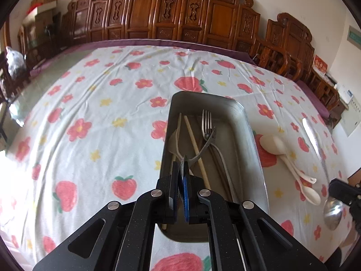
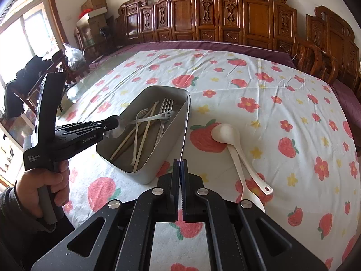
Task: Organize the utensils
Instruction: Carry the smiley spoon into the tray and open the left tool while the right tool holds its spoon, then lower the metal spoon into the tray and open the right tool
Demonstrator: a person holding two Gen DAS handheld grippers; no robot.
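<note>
My left gripper (image 1: 181, 164) is shut on the bowl of a small metal spoon (image 1: 203, 149), whose handle points out over the metal tray (image 1: 247, 119). From the right wrist view, the left gripper (image 2: 110, 124) hangs over the tray's (image 2: 135, 171) near-left corner, and the spoon's (image 2: 144, 119) smiley-cut handle end sits above the utensils inside. The tray holds chopsticks (image 1: 196, 149), forks (image 1: 207, 122) and a white spoon. My right gripper (image 2: 180, 164) is shut on a long metal spoon (image 2: 183, 131) just right of the tray. Its bowl (image 1: 334, 212) sits by the right gripper (image 1: 336, 185).
Two white plastic spoons (image 2: 225, 131) (image 2: 248, 198) lie crossed on the strawberry-print cloth (image 2: 282, 94) right of the tray. Carved wooden chairs (image 2: 259, 18) line the table's far edge. A hand (image 2: 42, 185) holds the left gripper's handle at the near left.
</note>
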